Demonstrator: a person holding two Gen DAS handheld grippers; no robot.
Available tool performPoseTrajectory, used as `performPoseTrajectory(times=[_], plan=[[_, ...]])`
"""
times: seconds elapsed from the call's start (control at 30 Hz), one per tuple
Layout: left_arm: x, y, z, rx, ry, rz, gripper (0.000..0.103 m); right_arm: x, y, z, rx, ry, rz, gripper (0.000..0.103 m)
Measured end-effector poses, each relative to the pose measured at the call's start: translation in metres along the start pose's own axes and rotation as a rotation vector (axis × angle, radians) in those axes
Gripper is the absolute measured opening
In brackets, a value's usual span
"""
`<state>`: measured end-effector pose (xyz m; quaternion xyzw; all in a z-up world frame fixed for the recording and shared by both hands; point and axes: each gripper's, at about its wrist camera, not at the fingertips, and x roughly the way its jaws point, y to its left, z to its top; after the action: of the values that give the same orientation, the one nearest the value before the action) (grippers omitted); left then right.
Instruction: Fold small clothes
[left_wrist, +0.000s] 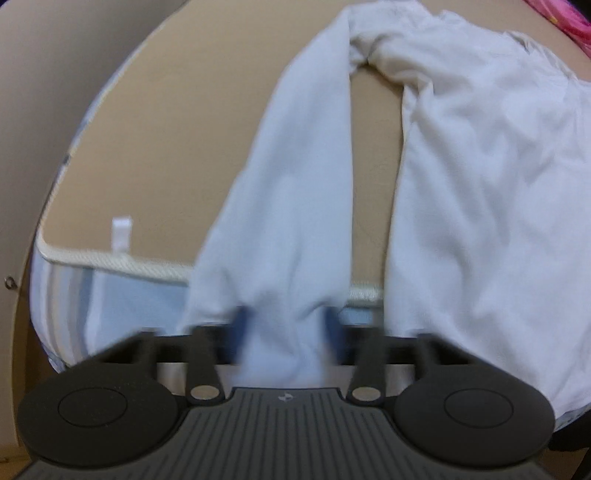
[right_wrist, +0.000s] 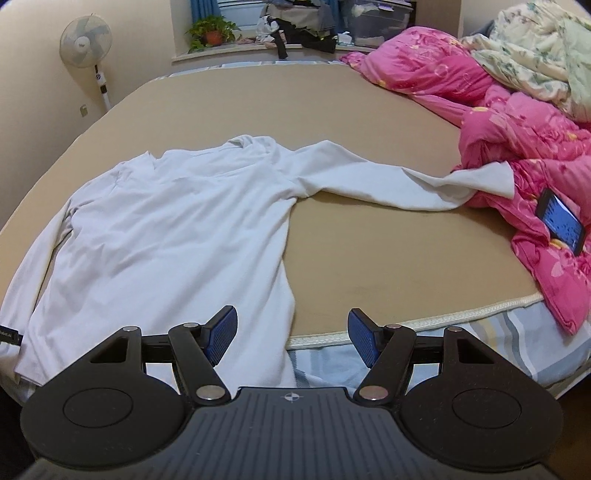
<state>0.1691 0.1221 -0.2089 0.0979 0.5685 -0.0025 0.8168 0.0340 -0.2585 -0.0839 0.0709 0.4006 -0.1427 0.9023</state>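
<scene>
A white long-sleeved shirt (right_wrist: 177, 221) lies spread on the tan mattress (right_wrist: 369, 258), hem hanging over the near edge. Its right sleeve (right_wrist: 388, 181) stretches out to the pink quilt. In the left wrist view the shirt body (left_wrist: 487, 192) lies at right and the left sleeve (left_wrist: 295, 192) runs down into my left gripper (left_wrist: 284, 328), which is shut on the sleeve's cuff; the view is blurred. My right gripper (right_wrist: 291, 334) is open and empty, hovering over the shirt's lower right corner at the bed's edge.
A pink quilt (right_wrist: 517, 147) is piled at the right with a phone (right_wrist: 561, 221) lying on it. A floral blanket (right_wrist: 535, 48) lies behind it. A standing fan (right_wrist: 86, 40) and a cluttered windowsill (right_wrist: 295, 29) are at the back. The mattress has striped sides (left_wrist: 110, 295).
</scene>
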Motion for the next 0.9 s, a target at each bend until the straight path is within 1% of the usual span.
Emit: performPoseTrajectory(times=[0.03,0.07,0.13,0.2,0.23,0.27,0.33,0.37,0.4,0.43,0.47,0.5,0.53,0.57,0.6,0.63,0.67,0.77,0.8,0.9], plan=[[-0.009,0.009,0.005,-0.029,-0.018,-0.013,0.002,0.001,0.004,0.001,-0.008,0.004,-0.002,0.068],[-0.018,0.020,0.012,-0.060,-0.040,-0.028,0.002,0.003,0.008,0.001,-0.017,0.008,-0.004,0.068],[-0.040,0.050,0.028,-0.128,-0.117,-0.018,0.002,0.005,0.015,0.002,-0.034,0.012,-0.008,0.068],[-0.064,0.092,0.052,-0.219,-0.209,0.036,0.001,0.008,0.022,0.003,-0.049,0.020,-0.010,0.068],[-0.074,0.118,0.065,-0.281,-0.250,0.069,0.001,0.009,0.025,0.005,-0.054,0.024,-0.011,0.068],[-0.083,0.150,0.080,-0.364,-0.286,0.122,0.001,0.010,0.028,0.006,-0.058,0.026,-0.011,0.068],[-0.090,0.200,0.101,-0.497,-0.304,0.228,0.001,0.012,0.034,0.009,-0.068,0.029,-0.005,0.068],[-0.091,0.217,0.106,-0.536,-0.306,0.251,0.002,0.012,0.037,0.011,-0.071,0.026,-0.002,0.068],[-0.092,0.230,0.109,-0.550,-0.303,0.243,0.009,0.011,0.040,0.013,-0.075,0.022,0.002,0.068],[-0.093,0.235,0.108,-0.544,-0.300,0.209,0.017,0.011,0.042,0.014,-0.078,0.020,0.004,0.068],[-0.094,0.234,0.104,-0.525,-0.306,0.163,0.042,0.011,0.045,0.014,-0.081,0.019,0.006,0.068],[-0.094,0.228,0.098,-0.501,-0.317,0.140,0.066,0.012,0.046,0.015,-0.083,0.022,0.010,0.068],[-0.096,0.214,0.089,-0.464,-0.346,0.141,0.073,0.013,0.048,0.014,-0.086,0.029,0.014,0.068],[-0.098,0.201,0.081,-0.430,-0.372,0.159,0.078,0.015,0.050,0.014,-0.091,0.037,0.015,0.068],[-0.099,0.188,0.075,-0.397,-0.390,0.178,0.079,0.017,0.051,0.014,-0.098,0.046,0.013,0.068],[-0.099,0.175,0.069,-0.374,-0.396,0.179,0.079,0.020,0.053,0.014,-0.108,0.056,0.011,0.068],[-0.098,0.166,0.063,-0.365,-0.392,0.154,0.079,0.021,0.054,0.014,-0.115,0.063,0.009,0.068],[-0.094,0.146,0.055,-0.379,-0.367,0.066,0.079,0.017,0.059,0.016,-0.130,0.052,0.009,0.068],[-0.093,0.141,0.053,-0.377,-0.364,0.050,0.079,0.015,0.060,0.017,-0.136,0.045,0.008,0.068],[-0.093,0.119,0.048,-0.344,-0.362,0.038,0.079,0.011,0.061,0.017,-0.147,0.030,-0.002,0.068]])
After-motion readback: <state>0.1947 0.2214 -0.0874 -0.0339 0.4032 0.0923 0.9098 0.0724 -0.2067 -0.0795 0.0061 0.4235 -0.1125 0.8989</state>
